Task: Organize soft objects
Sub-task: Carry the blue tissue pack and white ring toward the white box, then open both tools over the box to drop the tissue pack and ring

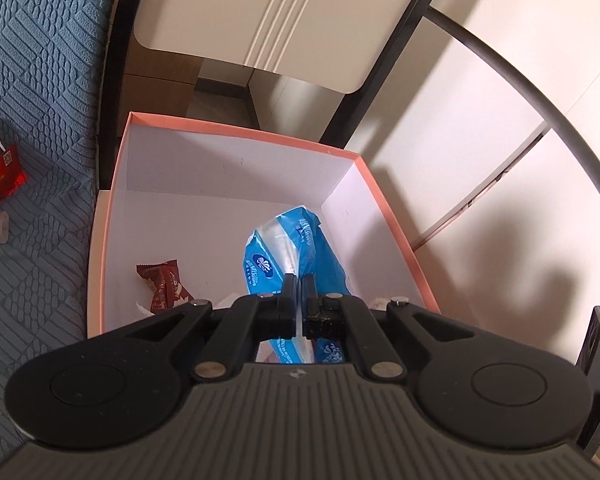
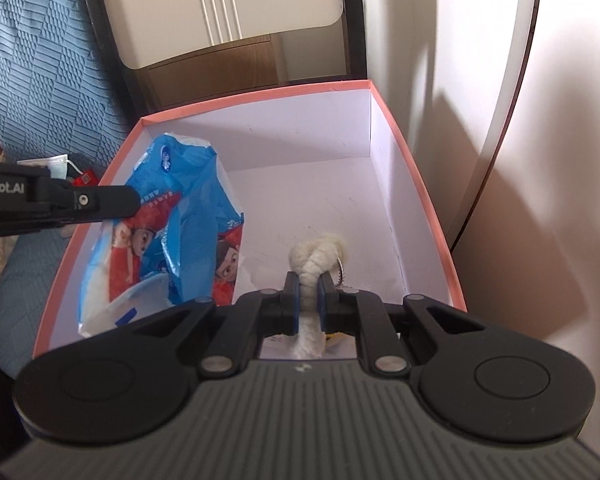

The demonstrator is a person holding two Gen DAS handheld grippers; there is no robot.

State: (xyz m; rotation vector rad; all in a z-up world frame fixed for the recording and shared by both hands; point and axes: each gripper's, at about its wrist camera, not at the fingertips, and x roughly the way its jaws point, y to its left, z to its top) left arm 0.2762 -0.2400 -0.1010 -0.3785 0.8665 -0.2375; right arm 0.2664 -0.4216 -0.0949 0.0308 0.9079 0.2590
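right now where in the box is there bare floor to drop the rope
Free: the box floor beyond the rope, toward the far and right walls. Crowded: the left side, filled by the blue bag held by the left gripper; a red wrapper lies near it.

Left gripper [image 1: 299, 286] reaching down over the box [image 2: 424, 196], fingers pinched nearly together on the blue plastic bag [image 1: 288, 248]. Right gripper [image 2: 308, 286] also above the box, nearer its right wall, fingers clamped around a white knotted rope [image 2: 314, 258].

Bright daylight slants in, throwing hard shadows across the wall [image 2: 500, 160] (fisheye bends the edges); focus stays sharp.
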